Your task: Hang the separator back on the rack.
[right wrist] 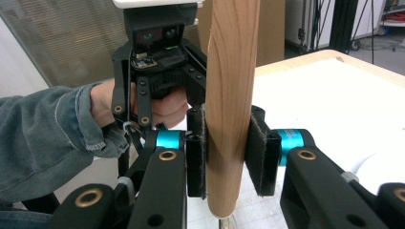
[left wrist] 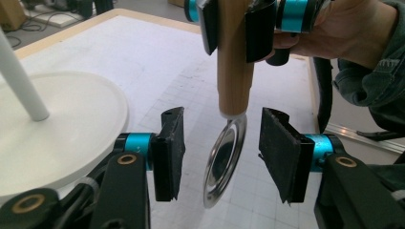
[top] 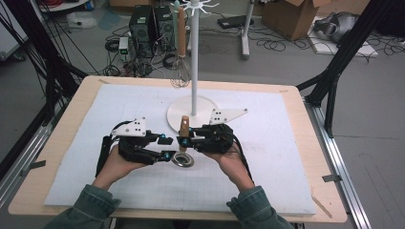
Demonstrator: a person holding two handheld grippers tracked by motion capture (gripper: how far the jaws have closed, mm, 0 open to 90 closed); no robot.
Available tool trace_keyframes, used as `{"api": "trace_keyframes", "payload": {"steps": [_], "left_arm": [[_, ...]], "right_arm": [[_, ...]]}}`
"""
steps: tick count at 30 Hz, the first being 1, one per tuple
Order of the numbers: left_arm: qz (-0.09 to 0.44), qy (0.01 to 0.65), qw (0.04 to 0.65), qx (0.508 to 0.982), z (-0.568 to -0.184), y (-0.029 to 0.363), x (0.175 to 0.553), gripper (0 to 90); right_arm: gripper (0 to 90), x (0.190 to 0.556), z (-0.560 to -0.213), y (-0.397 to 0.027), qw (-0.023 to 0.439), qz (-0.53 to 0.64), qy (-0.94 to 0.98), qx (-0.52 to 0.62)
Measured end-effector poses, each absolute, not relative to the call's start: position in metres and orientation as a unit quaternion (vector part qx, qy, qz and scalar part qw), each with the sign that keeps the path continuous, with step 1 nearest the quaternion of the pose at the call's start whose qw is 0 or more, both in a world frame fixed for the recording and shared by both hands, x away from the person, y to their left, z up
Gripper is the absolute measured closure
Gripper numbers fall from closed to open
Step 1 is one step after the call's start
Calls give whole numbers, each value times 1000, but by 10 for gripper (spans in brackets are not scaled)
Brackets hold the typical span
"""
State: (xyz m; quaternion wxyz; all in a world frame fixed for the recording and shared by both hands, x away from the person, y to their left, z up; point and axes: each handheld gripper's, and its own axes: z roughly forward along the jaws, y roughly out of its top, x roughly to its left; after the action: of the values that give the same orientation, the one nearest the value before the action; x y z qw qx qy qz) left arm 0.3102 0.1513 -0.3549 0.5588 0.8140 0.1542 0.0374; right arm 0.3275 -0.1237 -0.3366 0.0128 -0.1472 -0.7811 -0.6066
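1. My right gripper has its jaws squeezed tight on the wooden handle of a kitchen tool. The handle stands straight up, just in front of the round white base of the rack.
2. My left gripper has its jaws apart. The shiny metal ring at the bottom of the tool hangs between them, and neither pad touches it.
3. In the high view the ring sits low over the white surface. I cannot tell if it rests there or hangs just above.
4. I think the tool is light. The wood is hard and a bit rough, so my pads hold it well.
5. The metal ring looks thin, smooth and slippery. I think it could slide out of a pinch or twist sideways.
6. So the best place to hold is the wood, near the middle, where my right jaws are now.
7. The ring is turned edge-on to my left camera, so its full shape is hard to see. I cannot tell what sort of tool it is.
8. The spot where metal meets wood is small and blurry.
9. The top of the handle is cut off in both gripper views.
10. A whisk hangs on the white pole behind.
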Motion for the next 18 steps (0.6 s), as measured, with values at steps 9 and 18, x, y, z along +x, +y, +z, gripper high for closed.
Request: {"api": "trace_keyframes", "payload": {"steps": [9,18], "left_arm": [[59,171,555,812,-351,170,307,435],[68,196,556,805,-358,189,304,363]], "right_arm": [[726,332,-335,-132,16,-597,-787,-158],[725,339,-328,-139,14,-585,-795,-162]]}}
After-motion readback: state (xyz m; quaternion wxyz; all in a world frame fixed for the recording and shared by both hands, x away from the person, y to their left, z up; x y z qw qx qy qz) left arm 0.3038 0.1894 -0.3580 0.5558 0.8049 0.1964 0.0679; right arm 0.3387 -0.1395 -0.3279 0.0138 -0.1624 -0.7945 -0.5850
